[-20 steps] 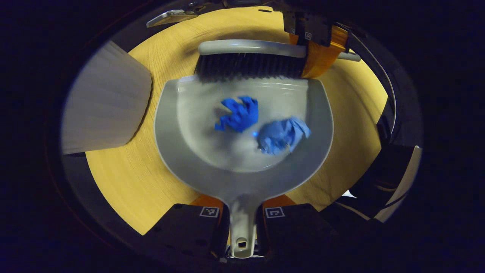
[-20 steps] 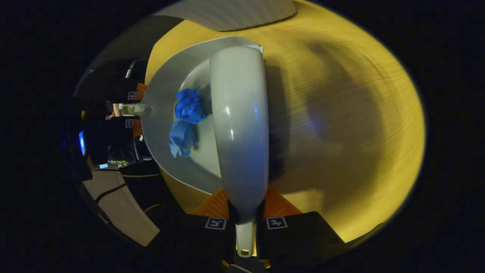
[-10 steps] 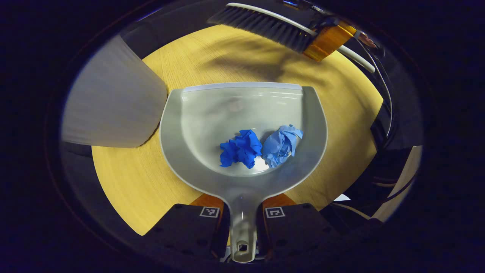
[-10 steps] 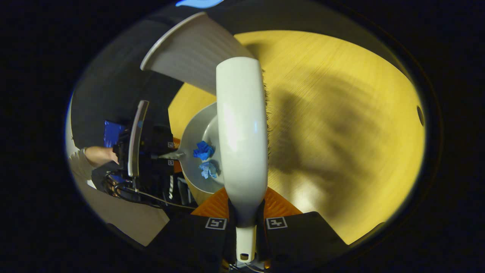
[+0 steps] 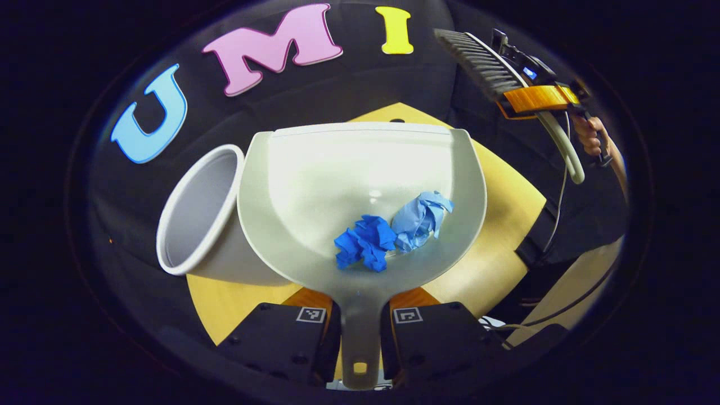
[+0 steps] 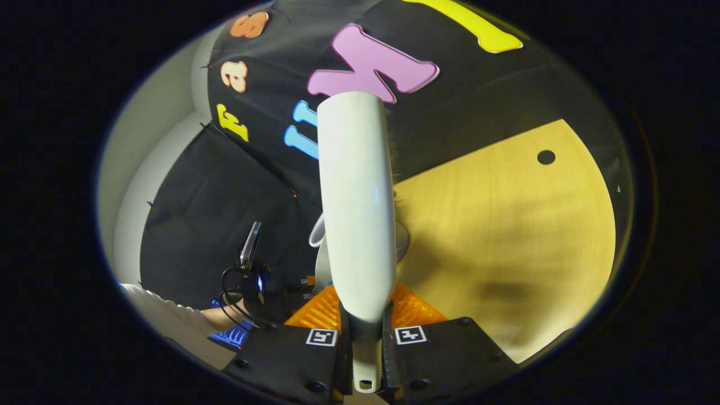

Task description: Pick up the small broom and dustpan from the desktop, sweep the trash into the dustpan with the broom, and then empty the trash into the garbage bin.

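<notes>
We hold the dustpan (image 5: 360, 185) by its handle, clamped between both fingers of the left gripper (image 5: 360, 332), with the pan raised above the wooden desktop (image 5: 506, 225). Two blue paper wads (image 5: 394, 233) rest at the rear of the pan, touching each other. The pan's left edge overlaps the white garbage bin (image 5: 197, 225). Our right gripper (image 6: 364, 343) clamps the broom (image 6: 354, 202) by its handle, held well above the desktop.

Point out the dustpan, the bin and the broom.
dustpan (image 5: 337, 169), left gripper view, on the bare pale floor of the pan.
bin (image 5: 194, 211), left gripper view, on the inner wall below its rim.
broom (image 6: 354, 202), right gripper view, on the white back of its head.
</notes>
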A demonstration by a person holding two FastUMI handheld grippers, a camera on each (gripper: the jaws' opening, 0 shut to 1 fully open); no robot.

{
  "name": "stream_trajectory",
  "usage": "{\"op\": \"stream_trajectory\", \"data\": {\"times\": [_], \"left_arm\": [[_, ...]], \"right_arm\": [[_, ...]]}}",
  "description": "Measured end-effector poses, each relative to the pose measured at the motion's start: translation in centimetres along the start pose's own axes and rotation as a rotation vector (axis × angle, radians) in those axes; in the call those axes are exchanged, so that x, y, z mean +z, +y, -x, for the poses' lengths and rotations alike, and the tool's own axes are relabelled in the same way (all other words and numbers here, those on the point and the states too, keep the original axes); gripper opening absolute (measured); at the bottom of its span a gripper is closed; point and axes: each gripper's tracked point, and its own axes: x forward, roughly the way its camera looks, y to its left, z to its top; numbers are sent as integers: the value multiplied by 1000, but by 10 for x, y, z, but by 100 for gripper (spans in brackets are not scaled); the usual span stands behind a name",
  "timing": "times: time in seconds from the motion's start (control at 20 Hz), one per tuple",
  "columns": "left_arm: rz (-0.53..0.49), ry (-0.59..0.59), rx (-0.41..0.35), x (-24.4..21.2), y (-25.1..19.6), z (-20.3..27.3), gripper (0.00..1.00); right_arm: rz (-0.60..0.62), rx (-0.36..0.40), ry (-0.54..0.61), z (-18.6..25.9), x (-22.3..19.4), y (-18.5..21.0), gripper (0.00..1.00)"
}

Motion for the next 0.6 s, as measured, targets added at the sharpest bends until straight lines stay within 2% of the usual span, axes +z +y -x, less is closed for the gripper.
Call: {"op": "stream_trajectory", "data": {"times": [0.15, 0.3, 0.5, 0.6], "left_arm": [[-73, -67, 162, -2, 22, -5, 27], [-159, -51, 362, -12, 39, -19, 27], [-277, 64, 562, -12, 45, -13, 27], [-306, 154, 618, -14, 44, -11, 27]], "right_arm": [[50, 12, -67, -17, -7, -7, 23], [65, 30, -102, -23, -8, -13, 23], [74, 23, -93, -16, -8, -10, 23], [73, 27, -81, -14, -15, -9, 22]]}}
